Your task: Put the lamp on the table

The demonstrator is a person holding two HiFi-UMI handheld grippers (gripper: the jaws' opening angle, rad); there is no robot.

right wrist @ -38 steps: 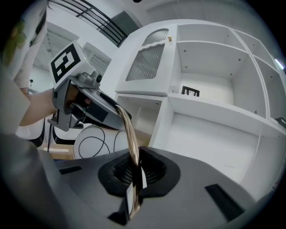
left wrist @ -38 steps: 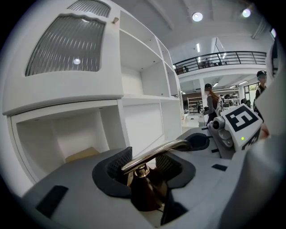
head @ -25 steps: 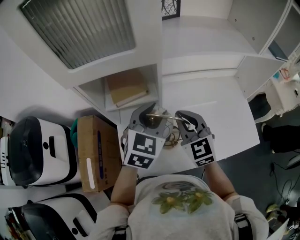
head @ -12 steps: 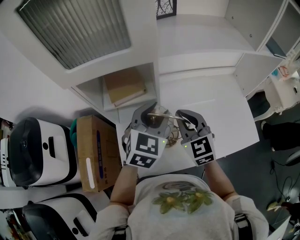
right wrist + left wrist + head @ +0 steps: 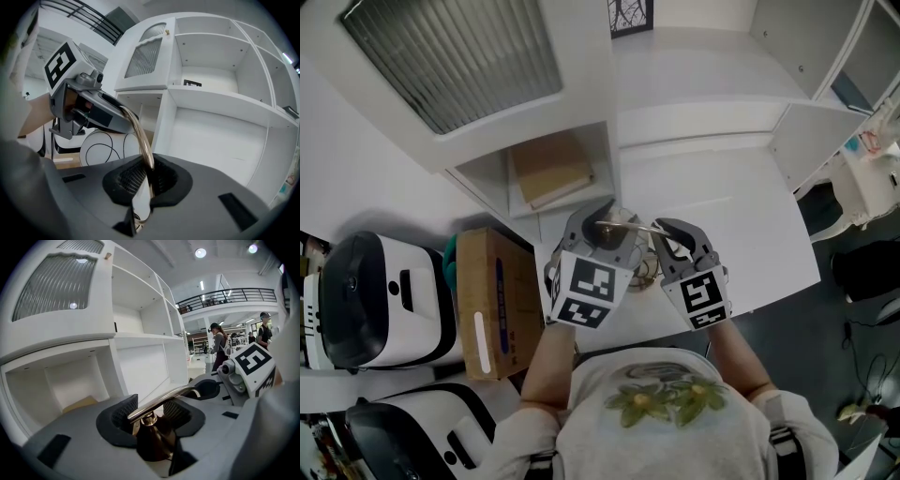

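The lamp has a curved brass arm and a dark bronze cone. It is held over the near edge of the white table. My left gripper is shut on the dark cone, whose top shows between the black pads. My right gripper is shut on the brass arm, which runs down between its jaws. In the right gripper view the arm arches over to the left gripper. The lamp's lower end is hidden by the grippers.
A white shelf unit with a louvred door stands behind the table; a brown folder lies in its low cubby. A cardboard box and white machines sit at the left. People stand far off.
The head view has shifted a little. Both grippers and the lamp keep nearly the same place and grip.
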